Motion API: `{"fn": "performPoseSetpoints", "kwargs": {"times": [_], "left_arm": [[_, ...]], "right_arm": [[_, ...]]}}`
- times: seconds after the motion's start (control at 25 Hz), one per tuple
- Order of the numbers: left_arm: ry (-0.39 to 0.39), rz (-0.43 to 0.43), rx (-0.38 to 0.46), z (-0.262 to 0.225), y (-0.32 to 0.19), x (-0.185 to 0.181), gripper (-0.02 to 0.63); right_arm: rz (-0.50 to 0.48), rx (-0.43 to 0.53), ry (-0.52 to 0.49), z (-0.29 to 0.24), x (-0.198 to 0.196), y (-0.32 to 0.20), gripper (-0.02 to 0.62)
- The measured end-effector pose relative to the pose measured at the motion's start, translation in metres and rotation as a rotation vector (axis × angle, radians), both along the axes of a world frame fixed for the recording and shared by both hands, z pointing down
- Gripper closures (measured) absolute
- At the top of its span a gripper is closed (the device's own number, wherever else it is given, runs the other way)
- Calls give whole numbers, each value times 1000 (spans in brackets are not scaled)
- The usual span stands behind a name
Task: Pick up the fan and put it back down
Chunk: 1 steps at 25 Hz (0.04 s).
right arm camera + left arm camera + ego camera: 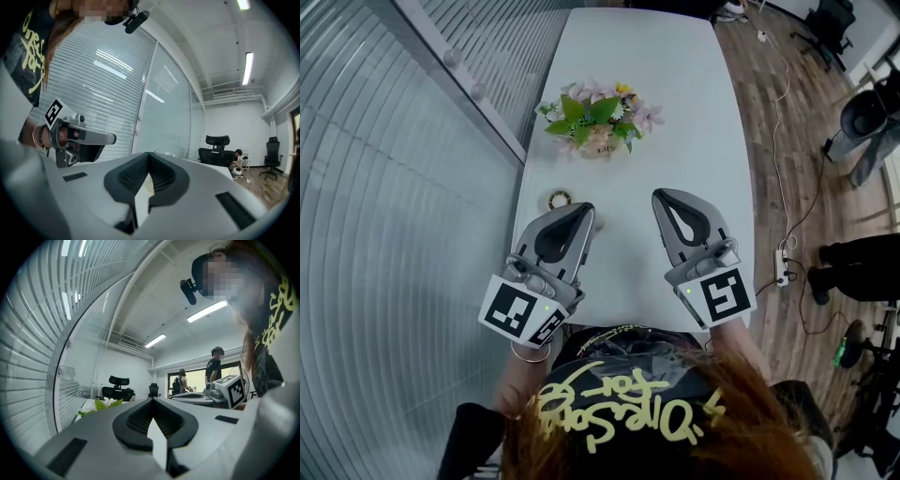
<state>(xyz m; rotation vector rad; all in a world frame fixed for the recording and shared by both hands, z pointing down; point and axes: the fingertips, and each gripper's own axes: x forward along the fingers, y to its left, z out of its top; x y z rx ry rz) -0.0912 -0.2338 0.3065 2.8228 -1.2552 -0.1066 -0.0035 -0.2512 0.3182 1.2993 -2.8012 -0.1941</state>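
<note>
Pointing forward over the table (666,66), the left gripper (585,212) and right gripper (662,198) have their jaws closed and empty, likely waiting. I can make out no fan, only flowers (596,120) and a small ring (560,199).

The table (675,94) is white, the flowers (598,117) pink and green, left tool (585,210) and right tool (662,197) grey.
</note>
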Motion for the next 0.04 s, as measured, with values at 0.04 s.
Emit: {"fn": "performPoseSetpoints", "kwargs": {"times": [0.04], "left_arm": [[0,0,-1,0,0,0,614]], "right_arm": [[0,0,0,0,0,0,592]]}}
